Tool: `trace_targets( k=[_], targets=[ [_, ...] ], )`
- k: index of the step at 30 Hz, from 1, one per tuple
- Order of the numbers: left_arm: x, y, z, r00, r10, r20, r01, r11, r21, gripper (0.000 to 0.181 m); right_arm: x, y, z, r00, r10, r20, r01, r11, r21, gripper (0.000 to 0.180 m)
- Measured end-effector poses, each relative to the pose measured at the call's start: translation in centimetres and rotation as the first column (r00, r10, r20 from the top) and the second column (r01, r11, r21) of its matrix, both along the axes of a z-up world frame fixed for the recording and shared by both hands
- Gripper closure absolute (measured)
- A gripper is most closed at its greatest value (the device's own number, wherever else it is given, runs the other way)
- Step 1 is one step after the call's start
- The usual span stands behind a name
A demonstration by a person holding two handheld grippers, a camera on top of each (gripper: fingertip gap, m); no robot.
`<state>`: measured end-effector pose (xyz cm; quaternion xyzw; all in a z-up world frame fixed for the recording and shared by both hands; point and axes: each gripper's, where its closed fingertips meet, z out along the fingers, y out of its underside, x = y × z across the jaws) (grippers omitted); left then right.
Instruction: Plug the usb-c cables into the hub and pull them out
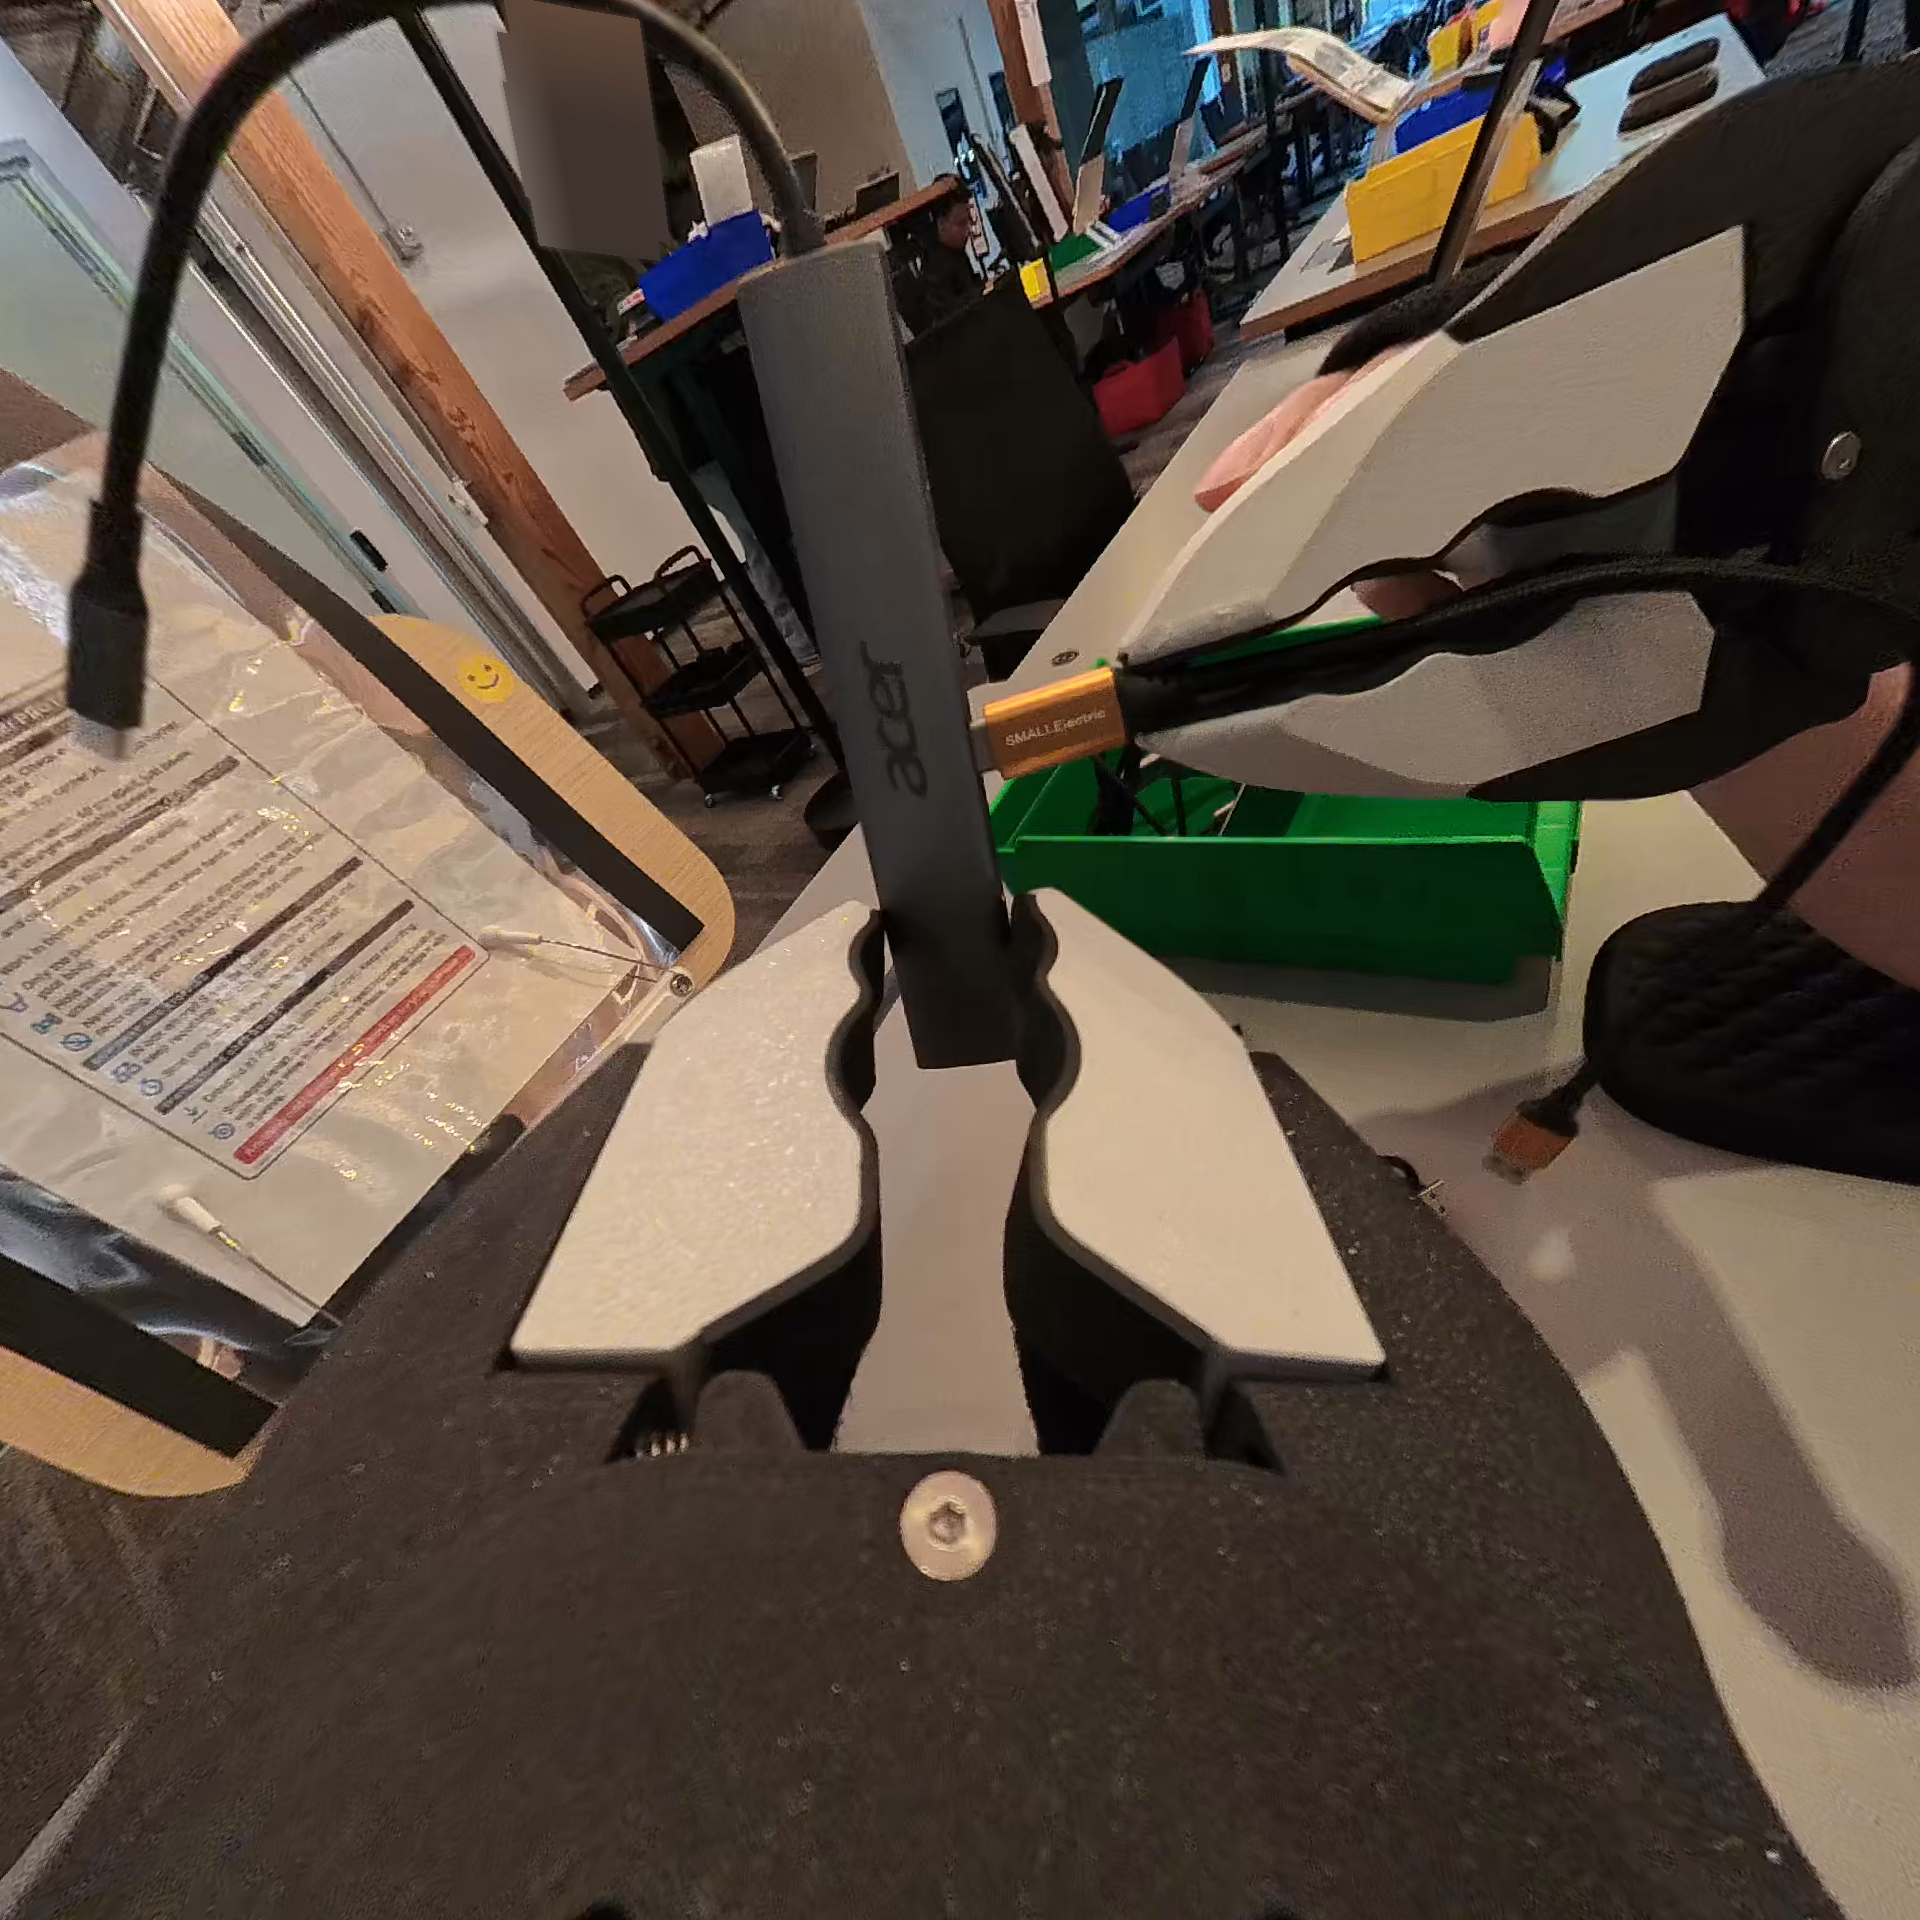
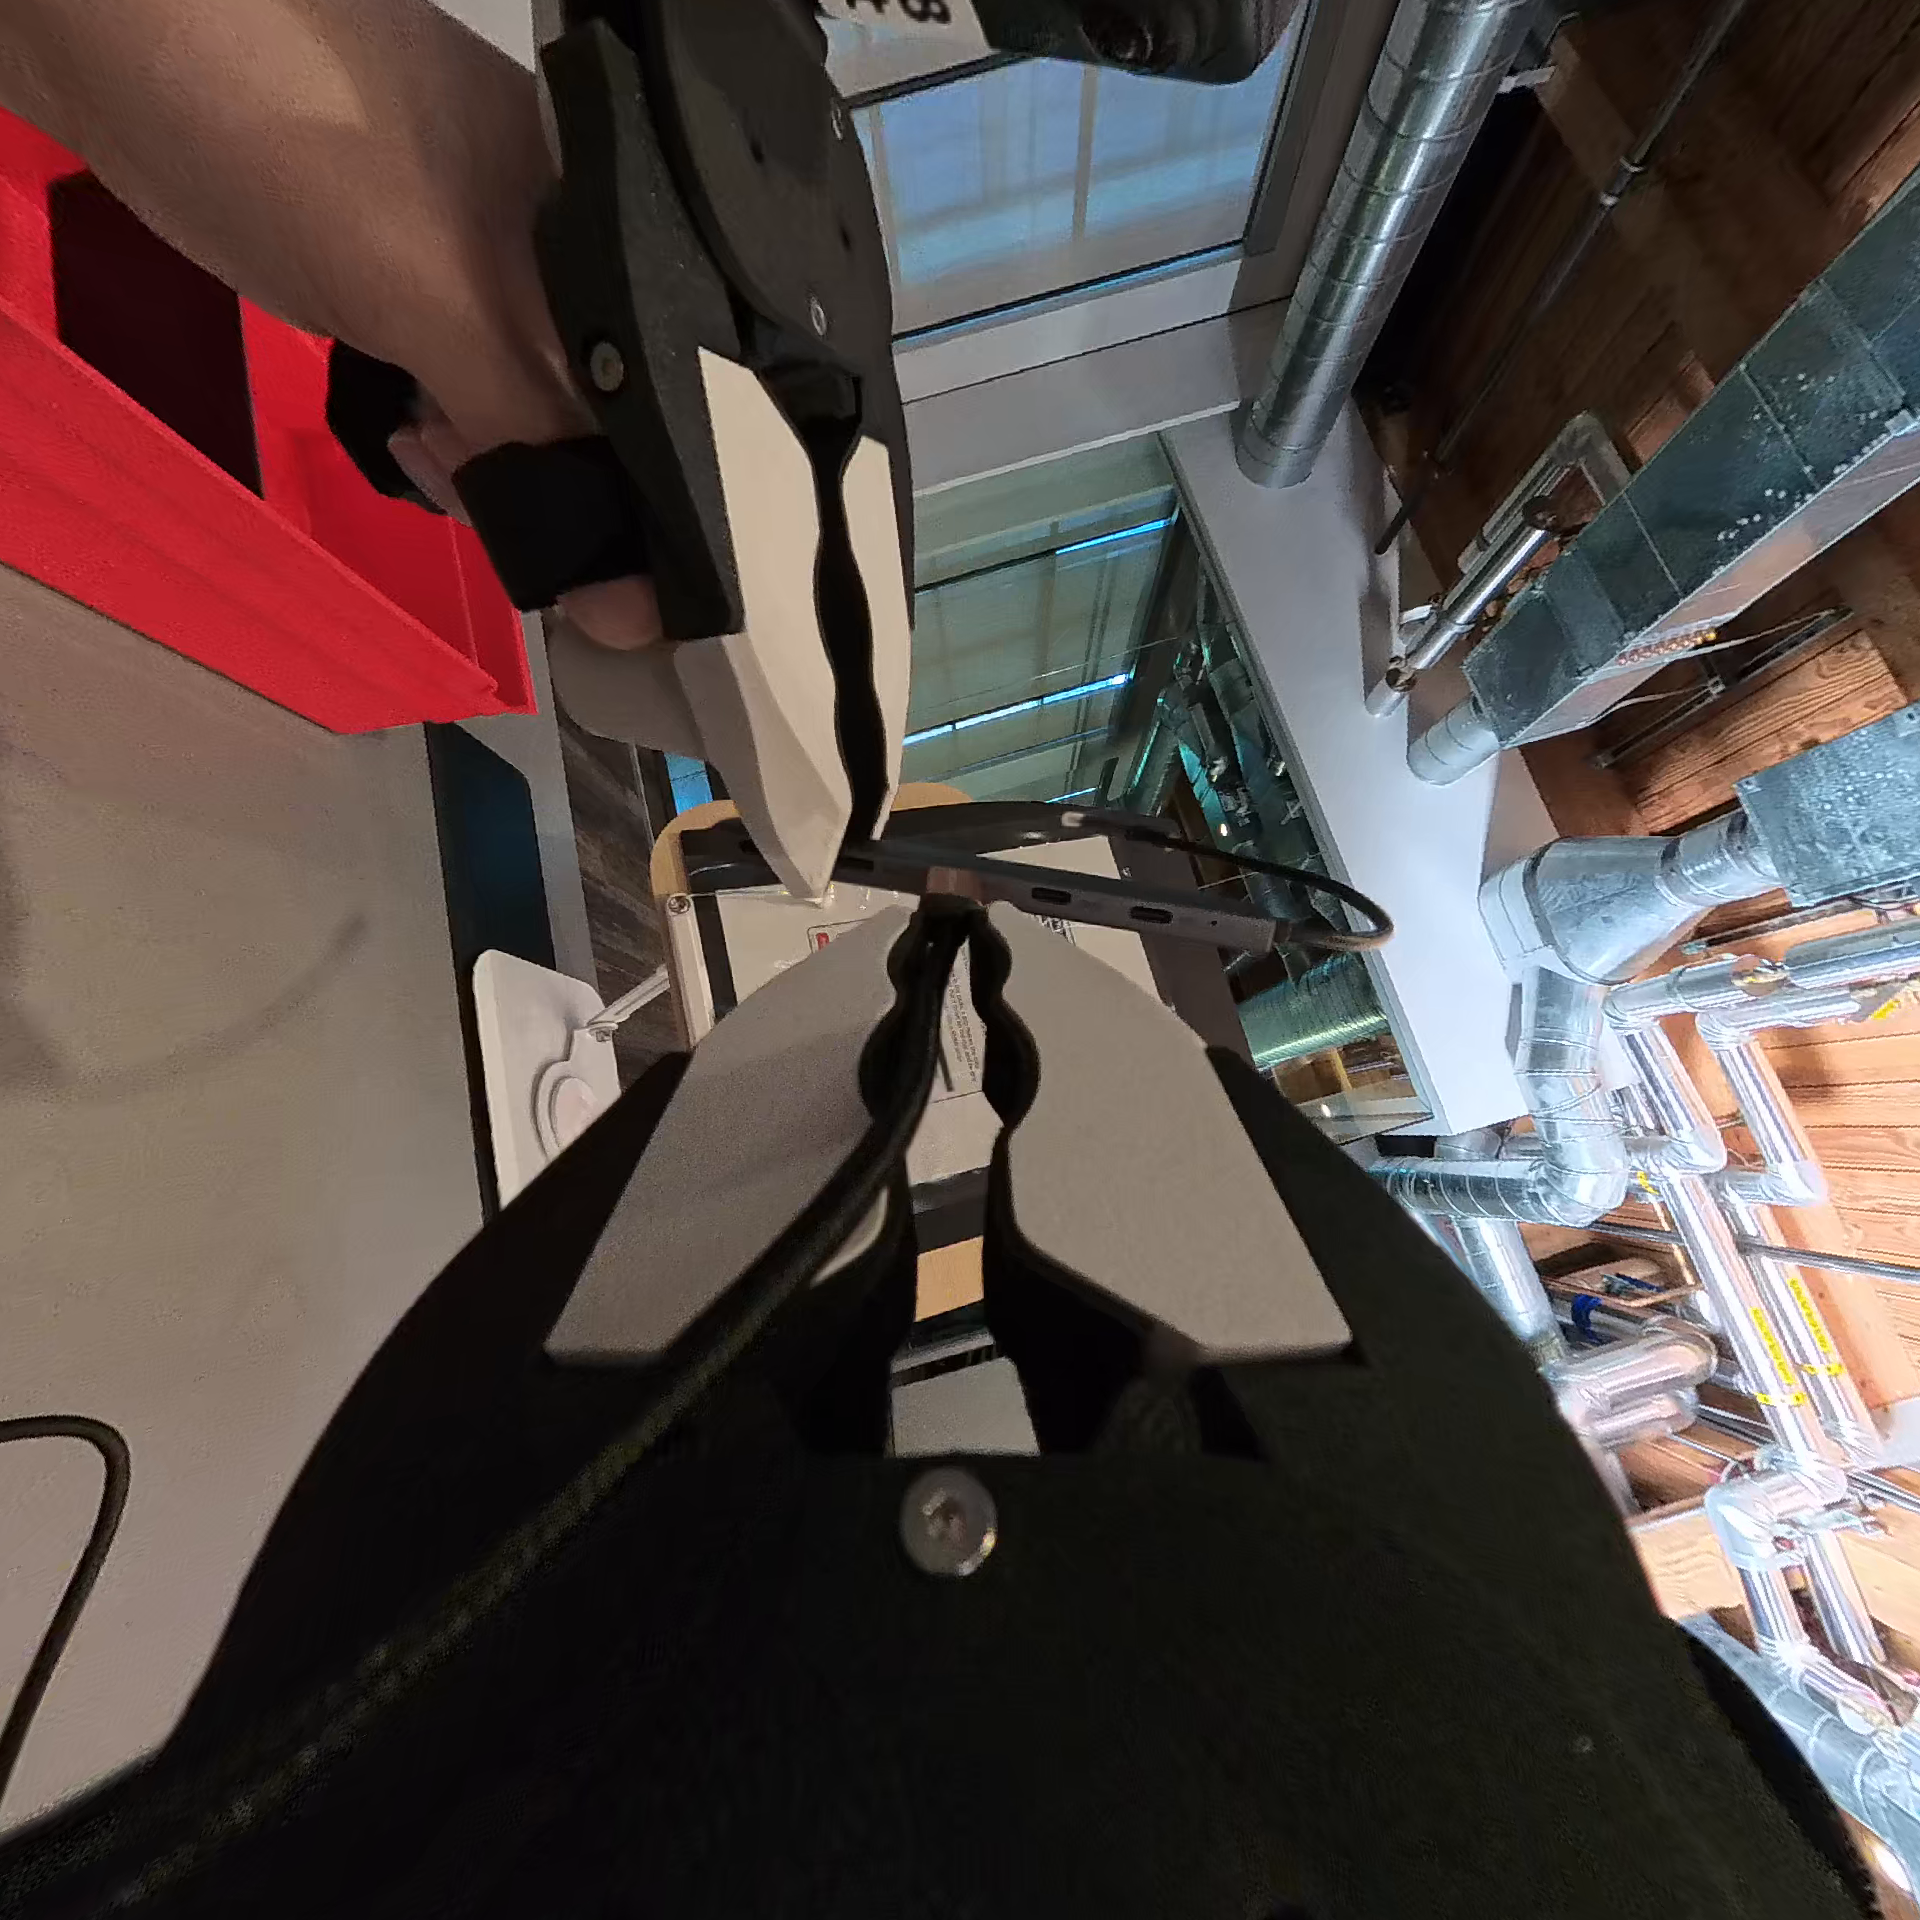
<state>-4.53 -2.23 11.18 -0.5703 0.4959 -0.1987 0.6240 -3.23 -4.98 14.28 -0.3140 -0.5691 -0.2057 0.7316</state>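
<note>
My left gripper (image 1: 945,935) is shut on the lower end of a dark grey hub (image 1: 862,582) and holds it upright in the air. The hub's own black lead (image 1: 156,312) arcs over to the left, its plug hanging free. My right gripper (image 1: 1127,691) comes in from the right, shut on a black braided usb-c cable just behind its orange plug (image 1: 1049,722), whose tip meets the hub's right edge. In the right wrist view the right gripper (image 2: 951,925) holds that plug (image 2: 948,885) against the hub (image 2: 1101,904), beside two free ports. The left gripper (image 2: 847,842) grips the hub's end.
A green bin (image 1: 1278,883) holding cables sits on the white table (image 1: 1714,1299) behind the hub. A second orange plug (image 1: 1527,1138) lies on the table at right by a black padded case (image 1: 1756,1029). A laminated sheet (image 1: 239,914) stands at left. A red bin (image 2: 208,468) shows in the right wrist view. The gap from one gripper's tips to the other's is roughly 5 cm.
</note>
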Motion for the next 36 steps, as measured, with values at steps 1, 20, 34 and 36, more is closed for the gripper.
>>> trace_targets(
  k=[1, 20, 34, 36],
  targets=[
    [0.1, 0.0, 0.0, 1.000, -0.008, 0.009, 0.008, 1.000, 0.000, 0.158, 0.0, 0.0, 0.0, 1.000, -0.003, 0.004, 0.003, 1.000, 0.006, 0.172],
    [0.5, -1.2, 0.5, 0.969, -0.189, 0.160, 0.206, 0.974, -0.098, 0.152, -0.4, -0.5, -0.5, 0.999, 0.021, 0.049, -0.022, 0.999, 0.025, 0.171],
    [0.5, -1.0, 0.1, 0.993, -0.111, 0.044, 0.108, 0.991, 0.073, 0.156, -0.6, -1.0, -1.1, 0.994, 0.098, 0.047, -0.095, 0.994, -0.058, 0.171],
    [0.4, -1.2, 0.5, 0.991, -0.115, 0.070, 0.111, 0.992, 0.065, 0.156, -0.4, -1.0, -0.8, 0.994, 0.102, 0.027, -0.100, 0.993, -0.062, 0.171]
  ],
)
